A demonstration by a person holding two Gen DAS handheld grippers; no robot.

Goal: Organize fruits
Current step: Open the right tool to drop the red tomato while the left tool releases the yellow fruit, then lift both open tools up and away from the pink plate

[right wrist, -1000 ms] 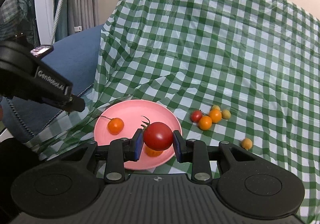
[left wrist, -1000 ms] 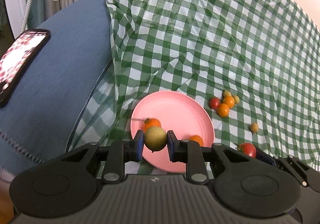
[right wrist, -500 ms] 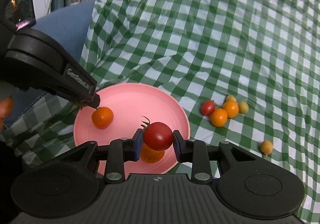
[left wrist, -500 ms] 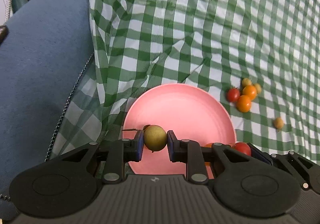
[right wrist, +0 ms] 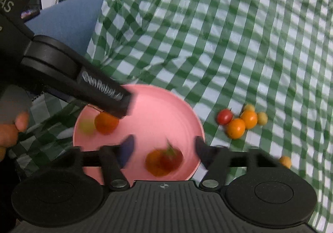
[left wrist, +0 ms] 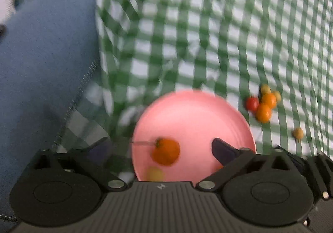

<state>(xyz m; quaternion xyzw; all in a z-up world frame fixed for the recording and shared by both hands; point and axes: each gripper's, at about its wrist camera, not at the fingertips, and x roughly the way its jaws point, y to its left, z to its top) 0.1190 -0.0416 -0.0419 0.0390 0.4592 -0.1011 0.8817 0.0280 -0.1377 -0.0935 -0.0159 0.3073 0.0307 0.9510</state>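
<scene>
Left claw (left wrist: 160, 147): spread wide, holding nothing. Small yellow-green round fruit (left wrist: 154, 173) lies blurred on the round pink plastic plate (left wrist: 193, 112), just below the jaw gap, beside a stemmed orange tomato (left wrist: 165, 151).

Right claw (right wrist: 164, 149): spread wide, empty. Red stemmed tomato (right wrist: 171, 158) between its jaws, touching an orange fruit (right wrist: 153, 163); stem up.

Surface: green-and-white checked cloth (right wrist: 208, 45); blue cushion (left wrist: 41, 66) left.

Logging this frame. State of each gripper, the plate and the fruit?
left gripper: open, empty
right gripper: open, empty
pink plate: holds four fruits
red tomato: on plate, blurred
yellow-green fruit: on plate
loose fruits: on checked cloth
</scene>
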